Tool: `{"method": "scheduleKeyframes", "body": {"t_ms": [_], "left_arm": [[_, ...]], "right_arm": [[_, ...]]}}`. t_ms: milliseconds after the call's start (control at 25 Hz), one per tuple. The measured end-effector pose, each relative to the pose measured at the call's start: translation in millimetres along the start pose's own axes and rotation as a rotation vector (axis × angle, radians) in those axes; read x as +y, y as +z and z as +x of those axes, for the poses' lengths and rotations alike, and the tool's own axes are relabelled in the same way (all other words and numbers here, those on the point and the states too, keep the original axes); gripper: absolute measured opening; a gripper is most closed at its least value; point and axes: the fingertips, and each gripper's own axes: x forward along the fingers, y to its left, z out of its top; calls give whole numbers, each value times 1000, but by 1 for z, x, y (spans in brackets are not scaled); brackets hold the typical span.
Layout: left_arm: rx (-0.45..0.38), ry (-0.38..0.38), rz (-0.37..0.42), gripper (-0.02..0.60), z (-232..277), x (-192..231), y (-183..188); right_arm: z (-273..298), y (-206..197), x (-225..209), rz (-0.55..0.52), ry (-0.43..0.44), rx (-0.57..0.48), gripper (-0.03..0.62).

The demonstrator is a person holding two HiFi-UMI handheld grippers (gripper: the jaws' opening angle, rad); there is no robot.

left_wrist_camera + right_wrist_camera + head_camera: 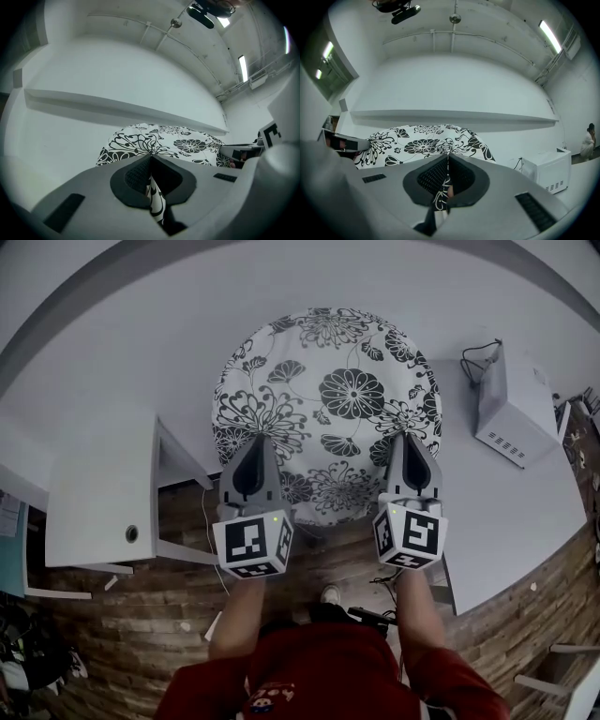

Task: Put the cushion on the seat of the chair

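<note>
White tabletop point(506, 512) lies right of the right gripper's point(410, 439) jaws, a white vented box point(514, 409) standing on it; white desk point(103, 493) lies left of the left gripper's point(255, 442) jaws; wood-patterned floor point(141, 615) below both.

White wall point(454, 84), wooden plank floor point(122, 634), white table point(98, 507), ceiling strip light point(548, 32).
</note>
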Motion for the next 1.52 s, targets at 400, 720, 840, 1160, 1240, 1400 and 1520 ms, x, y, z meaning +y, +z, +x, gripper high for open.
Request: {"method": "scheduleKeyframes", "body": {"t_ms": [400, 720, 840, 1160, 1240, 1400, 1520], "left_arm": [[11, -7, 3, 28, 0, -1, 2], [20, -6, -35, 28, 0, 2, 3], [19, 6, -39, 28, -2, -1, 3], [-2, 20, -33, 28, -4, -2, 0], [2, 13, -38, 28, -3, -1, 1], [19, -5, -51, 28, -2, 0, 1], [32, -15, -61, 28, -1, 1, 2]], "right_arm": [[-1, 2, -1, 4, 4, 6, 28], [-1, 6, 3, -25, 7, 39, 28], [-2, 8, 0, -29, 17, 41, 28], [-2, 4, -1, -42, 26, 25, 28], [-2, 5, 0, -45, 18, 30, 28], [-3, 9, 1, -50, -1, 47, 28], [-4, 11, 2, -48, -13, 62, 28]]}}
